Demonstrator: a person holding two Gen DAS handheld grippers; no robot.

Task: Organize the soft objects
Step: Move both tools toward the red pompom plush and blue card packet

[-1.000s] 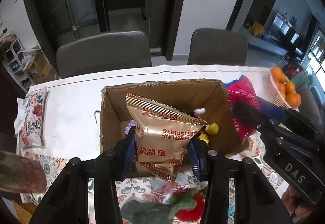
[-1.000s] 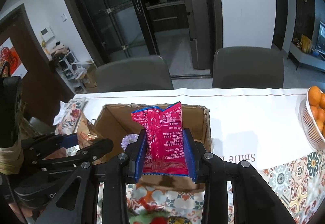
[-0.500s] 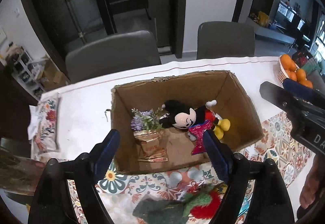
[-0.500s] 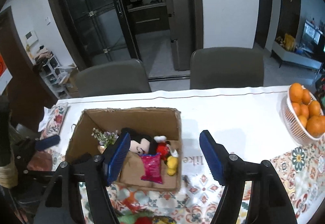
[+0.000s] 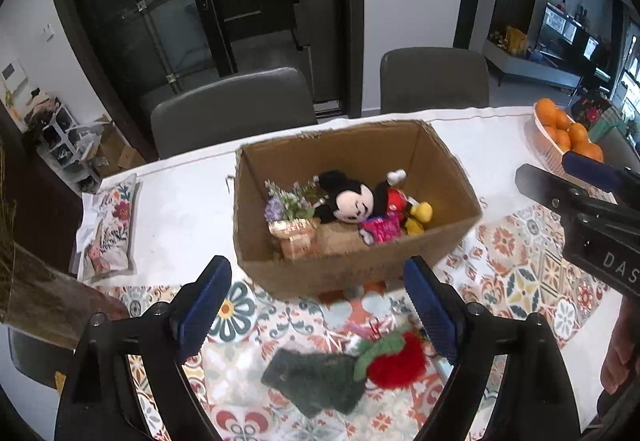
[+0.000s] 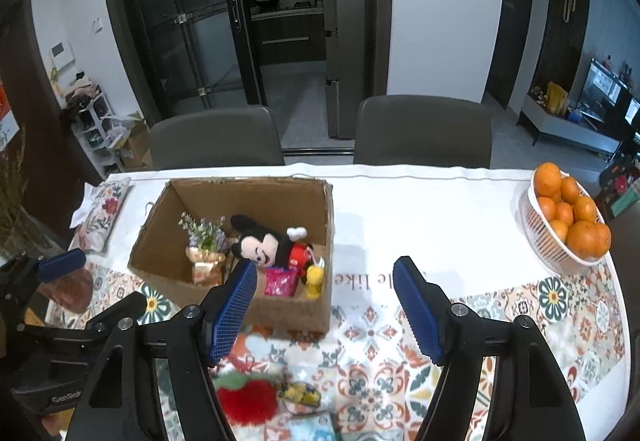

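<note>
An open cardboard box (image 5: 448,161) (image 6: 316,305) stands on the table. Inside lie a Mickey Mouse plush (image 5: 352,197) (image 6: 260,241), a small purple flower bunch (image 5: 290,201) (image 6: 202,233), a gold biscuit pack (image 5: 294,237) (image 6: 206,265) and a pink snack pack (image 5: 382,229) (image 6: 280,281). My left gripper (image 5: 316,309) is open and empty, in front of the box. My right gripper (image 6: 326,309) is open and empty, just right of the box's front. A red fluffy strawberry toy (image 5: 394,361) (image 6: 248,401) and a dark green cloth (image 5: 316,381) lie on the patterned mat near me.
A white basket of oranges (image 6: 568,217) (image 5: 560,129) stands at the right edge. A floral pillow (image 5: 110,229) (image 6: 104,209) lies at the left. Small packets (image 6: 302,393) lie by the strawberry. Two grey chairs (image 6: 216,141) stand behind the table.
Both grippers opened and dropped their packs into the box: gold biscuit pack from the left, pink pack from the right. Both grippers then pulled back and up from the box.
</note>
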